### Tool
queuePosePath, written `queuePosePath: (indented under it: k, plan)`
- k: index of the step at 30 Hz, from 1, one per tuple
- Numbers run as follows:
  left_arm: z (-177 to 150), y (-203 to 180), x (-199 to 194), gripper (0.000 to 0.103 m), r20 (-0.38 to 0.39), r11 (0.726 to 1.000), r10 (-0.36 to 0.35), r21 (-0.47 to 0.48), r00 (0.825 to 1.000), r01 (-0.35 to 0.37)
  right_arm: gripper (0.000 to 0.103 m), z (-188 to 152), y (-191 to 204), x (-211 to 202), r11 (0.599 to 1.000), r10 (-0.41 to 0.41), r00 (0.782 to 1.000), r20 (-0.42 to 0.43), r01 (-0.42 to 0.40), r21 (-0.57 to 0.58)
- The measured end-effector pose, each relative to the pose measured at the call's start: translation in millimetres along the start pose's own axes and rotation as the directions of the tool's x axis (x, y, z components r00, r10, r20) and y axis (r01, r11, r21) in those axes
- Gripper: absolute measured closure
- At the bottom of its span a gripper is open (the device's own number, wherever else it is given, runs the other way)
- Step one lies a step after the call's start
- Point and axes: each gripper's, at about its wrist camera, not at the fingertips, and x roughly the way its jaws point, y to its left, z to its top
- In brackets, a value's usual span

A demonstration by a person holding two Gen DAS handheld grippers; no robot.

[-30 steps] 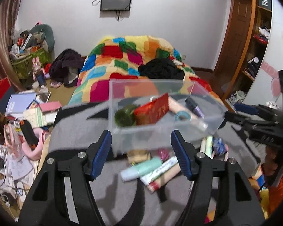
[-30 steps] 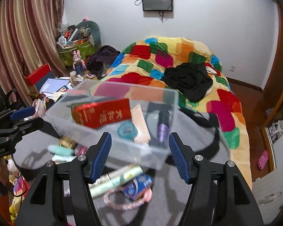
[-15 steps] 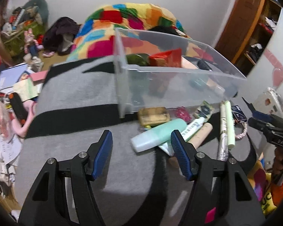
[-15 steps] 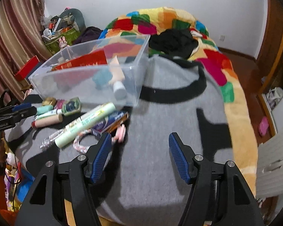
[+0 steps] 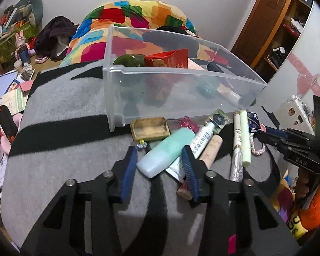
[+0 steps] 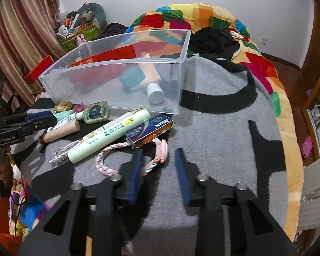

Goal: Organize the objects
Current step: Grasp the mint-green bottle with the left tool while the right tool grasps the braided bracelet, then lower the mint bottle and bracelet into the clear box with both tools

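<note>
Toiletries and small boxes lie scattered on a grey-and-black blanket (image 6: pixel 219 128) at the foot of a bed, just in front of a clear plastic bin (image 6: pixel 117 81) that already holds a red box (image 5: pixel 170 58), a dark green jar (image 5: pixel 125 60), a teal tape roll (image 6: pixel 131 77) and a peach tube with a white cap (image 6: pixel 152 83).

Left gripper (image 5: pixel 159 166) hangs low over the pile, its blue-padded fingers (image 5: pixel 129 170) closing on either side of a mint-green bottle (image 5: pixel 166 152); the bottle's lower end sits between them, and whether the pads touch it cannot be told. Beside the bottle lie a white tube (image 5: pixel 200 137), a beige tube (image 5: pixel 210 149) and a tan tin (image 5: pixel 150 128) just in front of the bin wall.

Right gripper (image 6: pixel 157 168) hovers over the blanket with its fingers (image 6: pixel 181 170) closing, a narrow gap left between them. A pastel braided band (image 6: pixel 111 160) with a pink clasp lies partly under the left-hand finger, and nothing is pinched. Just beyond lie a blue Max box (image 6: pixel 149 130), a pale green Miniso tube (image 6: pixel 108 137) and a green patterned tin (image 6: pixel 96 112).

A multicoloured patchwork quilt (image 6: pixel 202 15) covers the bed behind the bin, with black clothing (image 6: pixel 213 40) heaped on it.
</note>
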Motion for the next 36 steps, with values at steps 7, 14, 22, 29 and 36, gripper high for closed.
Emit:
queuePosePath:
  k: [7, 14, 22, 29, 36]
  plan:
    - [-23, -7, -17, 0.079, 0.001, 0.999, 0.033, 0.011, 0.999, -0.033, 0.093, -8, -8, -6, 0.999, -0.032, 0.999, 0.010, 0.032, 0.018]
    - [-39, -16, -35, 0.080, 0.004, 0.997, 0.071, 0.039, 0.997, -0.071, 0.093, -15, -24, -21, 0.996, -0.065, 0.998, 0.026, 0.063, 0.065]
    - [-24, -17, -20, 0.079, -0.014, 0.993, 0.090, 0.076, 0.996, -0.089, 0.093, -6, -26, -44, 0.995, -0.069, 0.994, 0.090, 0.062, 0.076]
    - [-25, -27, -12, 0.078, 0.027, 0.983, 0.139, 0.119, 0.990, -0.142, 0.093, 11, -17, -63, 0.998, -0.052, 0.985, 0.161, 0.044, 0.052]
    - [-20, -31, -35, 0.079, 0.096, 0.989, 0.109, 0.092, 0.989, -0.118, 0.093, 37, 0, -76, 1.000, -0.027, 0.972, 0.233, 0.024, 0.014]
